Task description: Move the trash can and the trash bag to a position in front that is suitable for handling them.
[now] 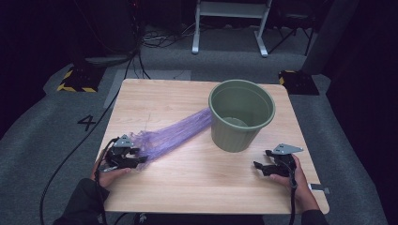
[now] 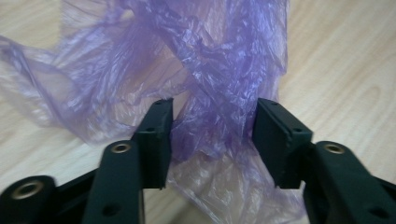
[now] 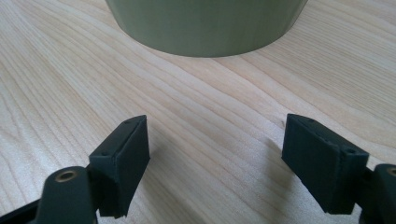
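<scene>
With the purple plastic bag (image 1: 171,133) lying stretched on the worktop (image 1: 187,187) from the green bin (image 1: 241,115) toward the left tool (image 1: 136,159), whose parted jaws straddle its bunched end unclamped, the grasp seems underway and next calls for closing, while the right tool (image 1: 260,167) waits wide open, empty.

At the lower left of the high view the left gripper (image 1: 133,158) sits in the person's left hand (image 1: 109,176) with jaws parted, while at lower right the right gripper (image 1: 263,166), held by the right hand (image 1: 298,180), has jaws spread wide.
</scene>
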Available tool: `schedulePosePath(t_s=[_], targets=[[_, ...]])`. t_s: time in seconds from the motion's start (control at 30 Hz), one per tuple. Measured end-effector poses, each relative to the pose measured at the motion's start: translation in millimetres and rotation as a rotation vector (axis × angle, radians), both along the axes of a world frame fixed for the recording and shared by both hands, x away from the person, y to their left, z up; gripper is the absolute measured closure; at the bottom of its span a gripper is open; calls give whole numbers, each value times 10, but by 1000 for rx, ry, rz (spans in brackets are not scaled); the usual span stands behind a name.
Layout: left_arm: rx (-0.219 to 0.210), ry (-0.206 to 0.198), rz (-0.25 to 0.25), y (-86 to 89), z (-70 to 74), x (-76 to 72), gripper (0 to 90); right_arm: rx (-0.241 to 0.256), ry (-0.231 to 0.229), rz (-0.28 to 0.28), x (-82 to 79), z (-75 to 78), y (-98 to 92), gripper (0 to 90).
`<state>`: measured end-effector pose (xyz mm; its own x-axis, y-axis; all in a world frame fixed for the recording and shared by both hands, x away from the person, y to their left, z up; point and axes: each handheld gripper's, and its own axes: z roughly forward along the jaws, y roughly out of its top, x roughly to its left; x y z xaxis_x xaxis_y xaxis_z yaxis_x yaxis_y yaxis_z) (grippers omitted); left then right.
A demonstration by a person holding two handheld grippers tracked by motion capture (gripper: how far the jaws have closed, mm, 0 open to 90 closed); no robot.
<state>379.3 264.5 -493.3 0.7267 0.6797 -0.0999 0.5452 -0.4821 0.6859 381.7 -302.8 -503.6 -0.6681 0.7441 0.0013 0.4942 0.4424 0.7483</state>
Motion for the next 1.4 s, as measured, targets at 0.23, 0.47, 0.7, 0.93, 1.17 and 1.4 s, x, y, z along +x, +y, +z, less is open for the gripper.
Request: schedulePosePath(t_s=[0.23,0.47,0.7,0.93,1.17,1.4], targets=[[13,4,-81,-356,9,-179,486,0,-1,-1,0,0,1,229],[-4,21,-178,-700,5,-311,424,-4,-1,-17,3,2,32,225],[-20,15,-242,-1076,-10,-402,405,27,-12,25,-47,88,230,236],[-45,-4,-300,-1495,-43,-484,386,18,-39,97,-95,142,606,247],[-57,-15,-339,-1723,-60,-509,363,66,-53,139,-118,182,822,252],[-49,-20,-387,-1881,-65,-506,312,127,-99,224,-216,249,1104,315]])
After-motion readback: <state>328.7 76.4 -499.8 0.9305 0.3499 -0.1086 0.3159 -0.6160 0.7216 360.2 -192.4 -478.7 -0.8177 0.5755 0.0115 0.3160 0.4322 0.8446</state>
